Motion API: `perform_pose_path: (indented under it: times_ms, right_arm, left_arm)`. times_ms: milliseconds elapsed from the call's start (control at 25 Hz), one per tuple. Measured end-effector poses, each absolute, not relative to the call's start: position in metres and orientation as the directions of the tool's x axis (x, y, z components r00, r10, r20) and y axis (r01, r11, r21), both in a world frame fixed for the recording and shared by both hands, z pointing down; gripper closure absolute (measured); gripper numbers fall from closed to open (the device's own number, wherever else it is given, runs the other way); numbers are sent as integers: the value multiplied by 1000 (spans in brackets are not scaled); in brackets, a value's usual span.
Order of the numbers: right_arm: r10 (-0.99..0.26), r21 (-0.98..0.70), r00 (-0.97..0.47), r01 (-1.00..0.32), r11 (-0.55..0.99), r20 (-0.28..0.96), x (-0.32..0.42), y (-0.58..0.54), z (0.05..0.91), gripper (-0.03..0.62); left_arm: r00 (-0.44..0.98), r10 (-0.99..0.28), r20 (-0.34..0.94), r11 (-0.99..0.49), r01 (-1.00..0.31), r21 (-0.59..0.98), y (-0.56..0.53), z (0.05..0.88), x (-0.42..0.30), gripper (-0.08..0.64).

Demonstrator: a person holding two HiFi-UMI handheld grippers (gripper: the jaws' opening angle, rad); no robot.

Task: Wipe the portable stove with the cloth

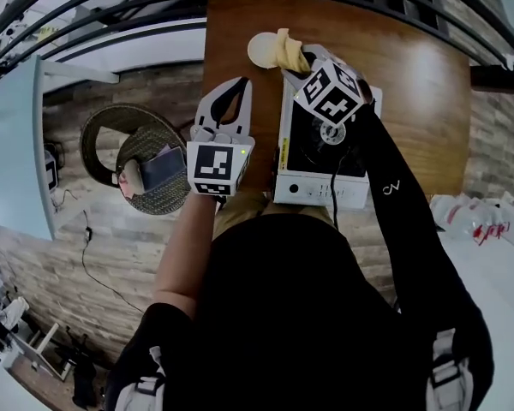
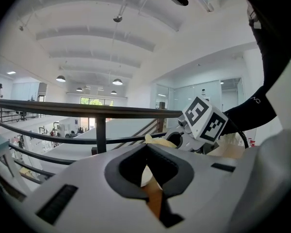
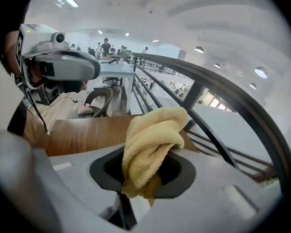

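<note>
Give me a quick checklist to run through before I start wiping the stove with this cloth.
1. Cloth held in the right gripper: ok, fingers shut on it.
2. Cloth touching the stove: cannot tell; it sits at the stove's far left corner.
3. Burner free of pots: ok.
4. Stove switched off: cannot tell from the knob.
5. Left gripper out of the wiping path: ok, shut, empty, left of the stove.
6. Round white object clear of the cloth: not ok, right beside it.
</note>
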State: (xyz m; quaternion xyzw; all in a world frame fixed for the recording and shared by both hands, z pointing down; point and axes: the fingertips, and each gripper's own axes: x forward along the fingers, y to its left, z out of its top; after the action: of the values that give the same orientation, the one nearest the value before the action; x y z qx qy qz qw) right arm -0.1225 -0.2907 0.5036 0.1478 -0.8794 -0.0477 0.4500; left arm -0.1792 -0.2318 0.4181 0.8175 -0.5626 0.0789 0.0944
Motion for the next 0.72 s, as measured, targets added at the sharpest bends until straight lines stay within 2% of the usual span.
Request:
perform_pose_path:
  times_ms: [120,200,280,360,480,720]
  right_arm:
    - [-349,228,-516,-284,931,782,-101,-283,496,471]
    - [-397,215,-505,-382,899,766,-89,-277,492,471]
    - [-443,155,-505,-514,844,740,-80,-277,489,471]
    - [-438,34,-528,-609,792,728,-75,-272,490,471]
    - [-371,-139,-608,-628,766,702,-87,-258,492,471]
    - [-309,-136,-574,-603,786,758,-104,-262,518,471]
  left_arm:
    - [408,-889,207,-403,-913,71,-233,410,-169,552]
    - [433,-882,186,-427,-901,75,-233,404,-165,552]
    - [447,-877,173,-441,-894,77,-235,402,-160,552]
    - [450,-876,175,-444,-893,72,-236,404,-157,552]
    - [425,-883,198,-421,-905,66,-232,405,-159,552]
    - [347,-909,229,-352,-936,22,-222,395,-165,552]
